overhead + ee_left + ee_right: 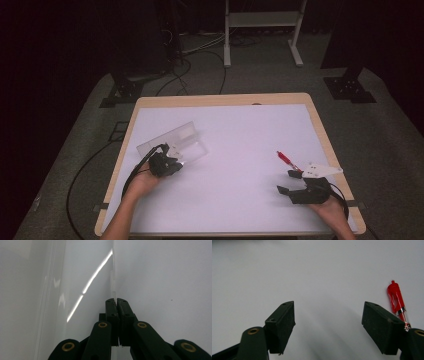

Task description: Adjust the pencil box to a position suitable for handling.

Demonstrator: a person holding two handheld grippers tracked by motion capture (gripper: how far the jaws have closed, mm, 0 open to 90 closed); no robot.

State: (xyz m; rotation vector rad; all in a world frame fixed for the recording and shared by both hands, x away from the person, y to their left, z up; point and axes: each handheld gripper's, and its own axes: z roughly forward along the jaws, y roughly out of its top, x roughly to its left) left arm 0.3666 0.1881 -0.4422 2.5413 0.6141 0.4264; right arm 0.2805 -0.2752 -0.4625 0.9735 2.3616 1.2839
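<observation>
A clear plastic case (pixel 172 141) lies on the white mat (pixel 250 135) at the left. My left gripper (pixel 179 161) is at the case's near edge. In the left gripper view its jaws are pressed together on a thin clear wall of the case (pixel 113 282), at the tips of my left gripper (pixel 116 300). A red pen (pixel 284 158) lies on the mat at the right. My right gripper (pixel 284 181) rests just in front of it, open. In the right gripper view, my right gripper (pixel 328 312) has bare mat between its jaws, and the red pen (pixel 396 300) lies just outside the right-hand one.
The mat covers a wooden table (pixel 220 100) whose rim shows all round. Beyond it is dark floor with cables (pixel 180 75), a white frame stand (pixel 262 20) at the back and black stand bases (pixel 349 89) at either side.
</observation>
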